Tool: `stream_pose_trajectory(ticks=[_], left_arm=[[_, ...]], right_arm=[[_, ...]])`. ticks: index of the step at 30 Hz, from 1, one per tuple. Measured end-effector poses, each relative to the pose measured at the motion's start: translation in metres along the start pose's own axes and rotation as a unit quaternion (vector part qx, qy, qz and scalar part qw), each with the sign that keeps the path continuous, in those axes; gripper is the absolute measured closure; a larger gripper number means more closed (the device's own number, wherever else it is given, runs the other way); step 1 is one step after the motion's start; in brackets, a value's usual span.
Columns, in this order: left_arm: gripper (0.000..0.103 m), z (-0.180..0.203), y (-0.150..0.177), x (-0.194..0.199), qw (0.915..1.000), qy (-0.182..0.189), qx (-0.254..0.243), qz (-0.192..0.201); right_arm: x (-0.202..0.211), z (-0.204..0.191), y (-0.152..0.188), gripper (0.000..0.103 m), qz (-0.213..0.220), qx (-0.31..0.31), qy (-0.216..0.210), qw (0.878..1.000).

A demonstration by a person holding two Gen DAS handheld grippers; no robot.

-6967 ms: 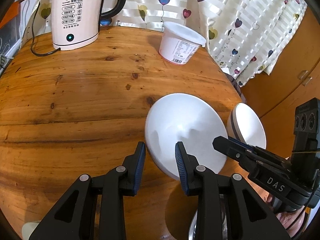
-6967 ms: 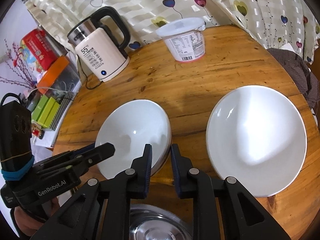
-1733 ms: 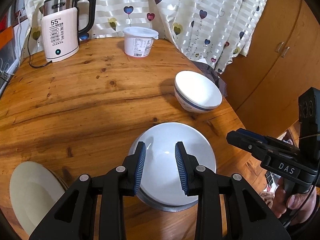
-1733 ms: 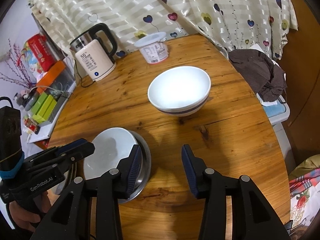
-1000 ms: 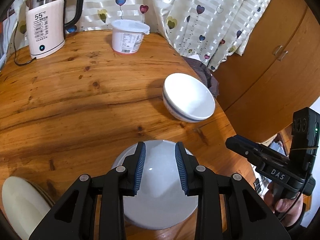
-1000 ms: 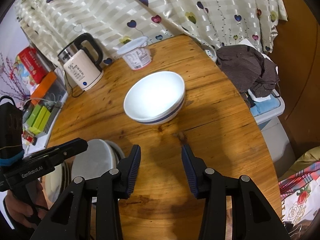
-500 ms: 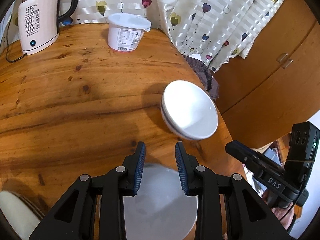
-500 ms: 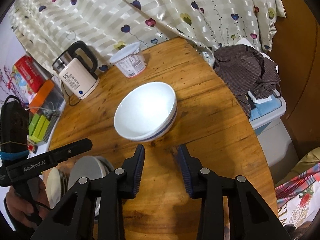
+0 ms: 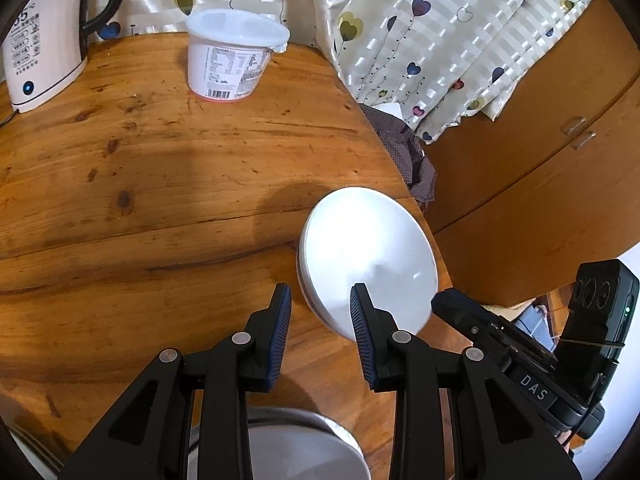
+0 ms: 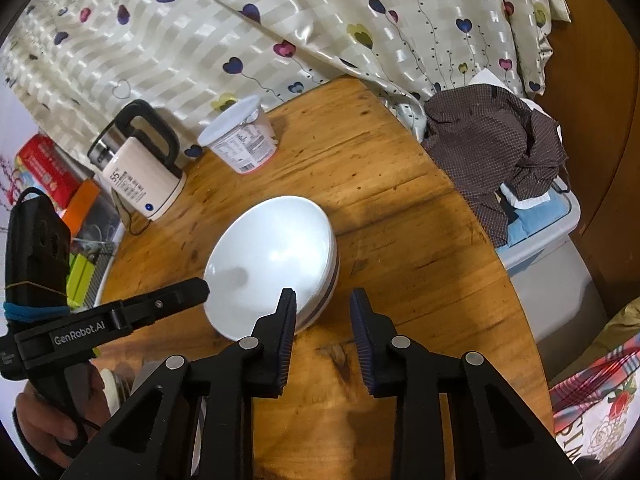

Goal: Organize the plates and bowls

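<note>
I've got both grippers closing in on the white bowl [image 10: 276,260] w/ a blue band, prob to lift it onto the stack. Right gripper [image 10: 323,320]: jaws have just been closing, still apart, nothing pinched; bowl's rim sits just ahead of the left-hand jaw. Left gripper [image 9: 320,322]: jaws part open, empty; bowl is ahead and right of them, its rim behind the right-hand jaw tip. A stacked bowl [image 9: 296,452] lies below those jaws, near the cam. Surface: round wooden table [image 9: 160,160]. Beyond the jaws: kettle [image 10: 140,172], yogurt tub [image 9: 234,56], heart-print curtain [image 10: 280,20].
</note>
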State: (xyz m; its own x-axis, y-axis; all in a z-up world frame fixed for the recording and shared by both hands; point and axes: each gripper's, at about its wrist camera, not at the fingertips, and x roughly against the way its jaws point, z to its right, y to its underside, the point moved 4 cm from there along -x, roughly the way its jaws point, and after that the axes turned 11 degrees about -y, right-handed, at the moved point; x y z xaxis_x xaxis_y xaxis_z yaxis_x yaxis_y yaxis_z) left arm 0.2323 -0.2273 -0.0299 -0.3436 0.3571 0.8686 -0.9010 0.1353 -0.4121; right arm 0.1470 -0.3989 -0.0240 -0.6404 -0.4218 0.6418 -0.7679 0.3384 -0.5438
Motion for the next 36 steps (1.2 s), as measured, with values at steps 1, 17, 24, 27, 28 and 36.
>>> stream_pose_trajectory(ticks=[1, 17, 24, 27, 28, 36], left_arm=[[0.071, 0.0, 0.0, -0.001, 1.0, 0.001, -0.001, -0.001], [0.071, 0.007, -0.003, -0.014, 0.9997, 0.001, -0.026, 0.003], [0.071, 0.007, -0.003, -0.012, 0.9995, -0.003, -0.03, 0.006], [0.071, 0.007, -0.003, -0.01, 0.9995, -0.003, -0.031, 0.008], [0.071, 0.006, -0.003, -0.009, 0.9995, -0.002, -0.031, 0.008], [0.071, 0.006, 0.0, 0.001, 0.9994, -0.002, -0.03, 0.017]], right_arm=[[-0.002, 0.0, -0.001, 0.076, 0.0, 0.0, 0.0, 1.0], [-0.019, 0.001, -0.006, 0.082, -0.012, 0.005, -0.006, 1.0], [-0.019, 0.0, -0.007, 0.082, -0.012, 0.007, -0.003, 1.0], [-0.017, -0.003, -0.007, 0.082, -0.01, 0.009, -0.004, 1.0], [-0.017, -0.004, -0.007, 0.082, -0.009, 0.01, -0.004, 1.0], [-0.006, -0.013, -0.005, 0.082, -0.004, 0.018, -0.007, 1.0]])
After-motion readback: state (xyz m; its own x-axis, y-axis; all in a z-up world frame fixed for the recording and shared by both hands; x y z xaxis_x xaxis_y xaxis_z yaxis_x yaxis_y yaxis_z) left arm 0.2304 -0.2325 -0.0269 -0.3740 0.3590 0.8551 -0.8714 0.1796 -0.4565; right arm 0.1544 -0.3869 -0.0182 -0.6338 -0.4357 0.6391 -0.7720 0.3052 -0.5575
